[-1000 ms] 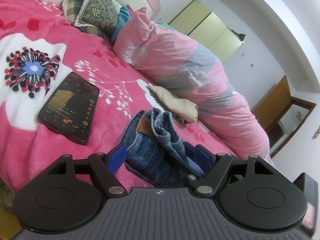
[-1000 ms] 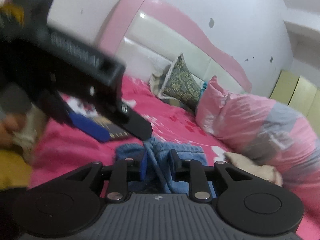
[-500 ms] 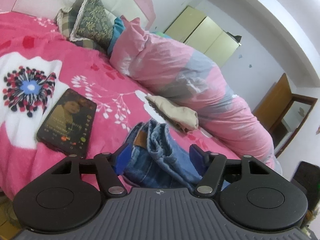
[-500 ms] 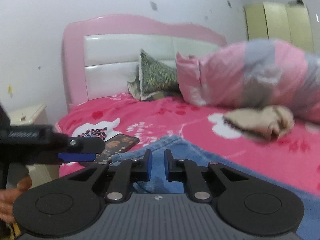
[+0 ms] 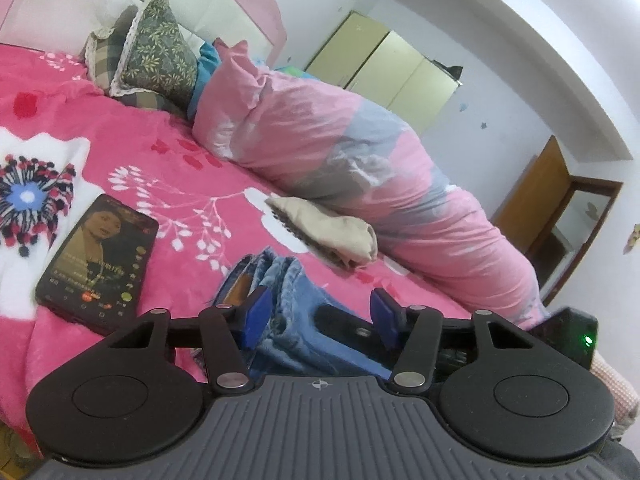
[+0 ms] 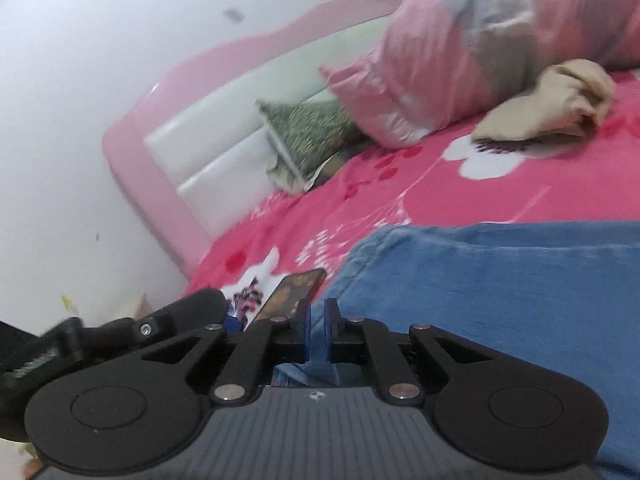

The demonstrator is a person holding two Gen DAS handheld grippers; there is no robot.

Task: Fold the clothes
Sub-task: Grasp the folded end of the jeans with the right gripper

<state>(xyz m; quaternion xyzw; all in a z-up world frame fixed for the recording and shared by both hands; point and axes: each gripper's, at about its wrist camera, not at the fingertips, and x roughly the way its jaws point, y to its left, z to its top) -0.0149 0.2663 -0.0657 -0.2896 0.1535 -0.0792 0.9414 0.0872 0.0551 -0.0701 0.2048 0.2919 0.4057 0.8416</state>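
Blue denim jeans (image 5: pixel 280 300) lie bunched on the pink floral bedspread (image 5: pixel 120 160). My left gripper (image 5: pixel 320 316) is open, its blue pads on either side of the jeans' folded edge. In the right wrist view the jeans (image 6: pixel 500 280) spread wide and flat. My right gripper (image 6: pixel 316 330) is shut on the jeans' edge, denim showing between its pads. A folded beige garment (image 5: pixel 328 228) lies by the pink duvet and also shows in the right wrist view (image 6: pixel 556 100).
A phone (image 5: pixel 98 260) with a lit screen lies on the bedspread left of the jeans. A rolled pink and grey duvet (image 5: pixel 360 160) runs along the far side. Patterned pillows (image 5: pixel 156 56) lean on the pink headboard (image 6: pixel 192 168). Wardrobe and door stand beyond.
The right gripper has swung and lowered, still shut on the denim, and the jeans now spread wide before it. The left gripper has moved closer to the jeans, still open.
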